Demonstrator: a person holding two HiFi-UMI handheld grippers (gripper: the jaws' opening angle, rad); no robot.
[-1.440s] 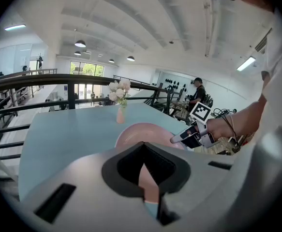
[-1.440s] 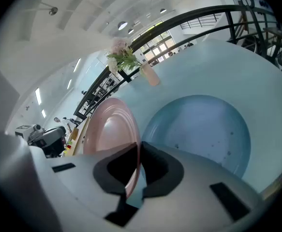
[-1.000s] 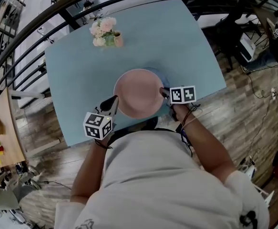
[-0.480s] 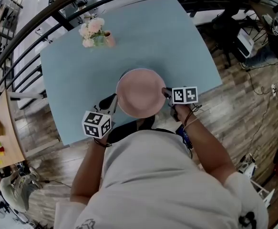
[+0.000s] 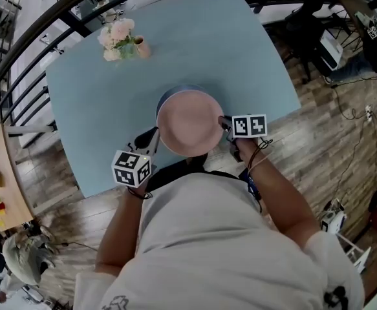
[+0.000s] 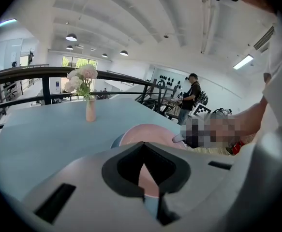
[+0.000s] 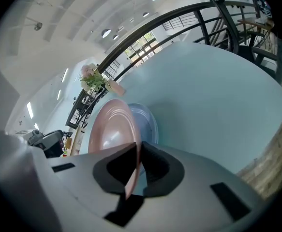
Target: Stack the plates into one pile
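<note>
Table (image 5: 240, 57): blue plate (image 5: 169, 96) lies toward its near edge.
Pink plate (image 5: 189, 123): I hold it over the blue, offset slightly near; blue rim shows far-left.
Right gripper (image 5: 224, 123): narrow, pinching the pink's right rim.
Left gripper (image 5: 150, 137): pinching the near-left rim.
Next, I judge: ease it far, then lower.

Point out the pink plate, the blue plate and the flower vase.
pink plate (image 5: 189, 123), head view, centre.
blue plate (image 7: 148, 122), right gripper view, exposed edge.
flower vase (image 5: 140, 48), head view, vase body.

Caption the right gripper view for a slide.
Right gripper clamps the rim of the pink plate, above the blue plate on the table.
</note>
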